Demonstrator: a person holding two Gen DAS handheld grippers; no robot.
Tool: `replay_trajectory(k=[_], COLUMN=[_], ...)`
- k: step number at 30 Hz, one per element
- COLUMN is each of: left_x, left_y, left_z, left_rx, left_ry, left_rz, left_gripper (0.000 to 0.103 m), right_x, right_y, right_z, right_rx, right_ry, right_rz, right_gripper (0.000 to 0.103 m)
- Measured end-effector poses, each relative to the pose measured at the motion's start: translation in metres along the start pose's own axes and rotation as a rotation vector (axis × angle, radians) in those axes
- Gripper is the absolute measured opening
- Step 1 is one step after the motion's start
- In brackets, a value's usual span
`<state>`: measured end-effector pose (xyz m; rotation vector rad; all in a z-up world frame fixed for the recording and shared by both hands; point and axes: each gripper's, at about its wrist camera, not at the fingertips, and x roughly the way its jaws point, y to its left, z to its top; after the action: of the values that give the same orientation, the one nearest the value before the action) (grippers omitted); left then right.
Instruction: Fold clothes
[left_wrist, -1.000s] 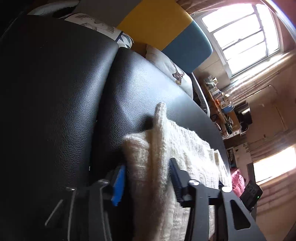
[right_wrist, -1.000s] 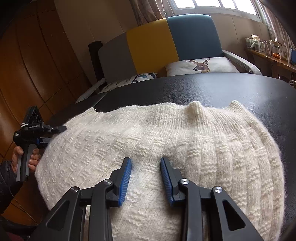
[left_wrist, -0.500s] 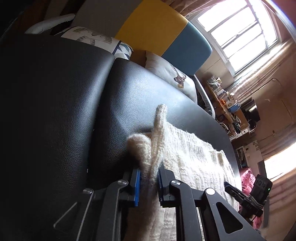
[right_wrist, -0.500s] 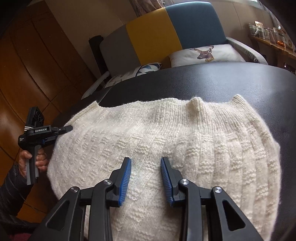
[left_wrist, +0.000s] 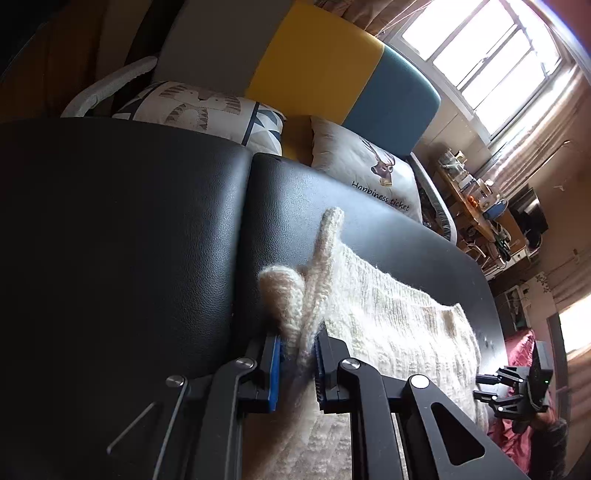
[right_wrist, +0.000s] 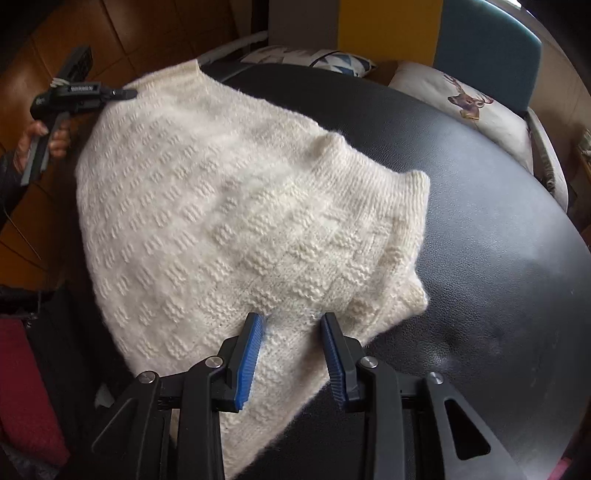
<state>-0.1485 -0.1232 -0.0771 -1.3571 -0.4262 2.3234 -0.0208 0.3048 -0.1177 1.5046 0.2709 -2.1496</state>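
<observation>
White cushion (left_wrist: 369, 173) reads "Happiness ticket"; left claw (left_wrist: 297, 363) pinches sweater (left_wrist: 388, 325).

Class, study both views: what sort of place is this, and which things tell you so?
Probably a home living room: a colour-block sofa with a deer cushion, a curtained window, and a cream knit sweater spread on a black padded surface.

We see daylight pouring from the window (left_wrist: 476, 62), blown out to white glare in the left wrist view, leaving the black counter (left_wrist: 122, 236) deep in shadow. The right wrist view is softer and evenly lit. Fisheye bending and dark vignetting mark both frames' edges.
</observation>
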Motion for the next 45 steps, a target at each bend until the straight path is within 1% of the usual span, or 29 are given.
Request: replay_trajectory(k=[3,7,9,11,15,18,22,27,32,36,38,40,41,45], left_x=[-0.015,-0.033,-0.035,-0.033,-0.023,-0.016,-0.008,0.008,0.025,0.043,0.061,0.082,0.094,0.129], left_y=[-0.006,-0.019,-0.027,-0.038,-0.065,-0.088,-0.121,-0.163,-0.208,-0.245,-0.259,-0.266,-0.268,-0.266], left_z=[-0.001,-0.006,-0.008,-0.012,-0.014,-0.01,-0.006,-0.008,-0.019,-0.039,-0.05,-0.06,-0.065,-0.079], left_rx=[-0.026,-0.112,-0.172,-0.221,-0.288,-0.309,-0.3,-0.284,-0.262,-0.228,-0.211,-0.2,-0.203,-0.245], left_ry=[-0.003,-0.03,-0.043,-0.047,-0.05,-0.054,-0.036,0.003,0.051,0.104,0.141,0.167,0.181,0.24], left_rz=[-0.06,-0.215,-0.293,-0.354,-0.431,-0.455,-0.46,-0.459,-0.476,-0.479,-0.451,-0.405,-0.384,-0.345], left_gripper=[0.014,0.014,0.014,0.014,0.014,0.014,0.014,0.014,0.013,0.014,0.014,0.014,0.014,0.014], right_x=[0.004,0.004,0.003,0.003,0.004,0.005,0.005,0.007,0.007,0.007,0.007,0.007,0.007,0.007], right_y=[-0.001,-0.01,-0.012,-0.012,-0.01,0.003,0.009,0.011,0.018,0.014,0.012,0.011,0.011,0.011], right_z=[-0.001,-0.013,-0.018,-0.021,-0.025,-0.032,-0.04,-0.054,-0.067,-0.078,-0.085,-0.09,-0.093,-0.102], right_rx=[0.018,0.102,0.138,0.164,0.207,0.217,0.253,0.312,0.333,0.354,0.365,0.373,0.377,0.389], right_ry=[-0.008,-0.051,-0.071,-0.086,-0.107,-0.128,-0.172,-0.25,-0.304,-0.342,-0.361,-0.379,-0.387,-0.413], right_rz=[0.009,0.042,0.045,0.044,0.051,0.047,0.068,0.114,0.132,0.165,0.18,0.194,0.2,0.223], right_gripper=[0.035,0.036,0.036,0.037,0.037,0.037,0.037,0.037,0.037,0.037,0.037,0.037,0.037,0.037])
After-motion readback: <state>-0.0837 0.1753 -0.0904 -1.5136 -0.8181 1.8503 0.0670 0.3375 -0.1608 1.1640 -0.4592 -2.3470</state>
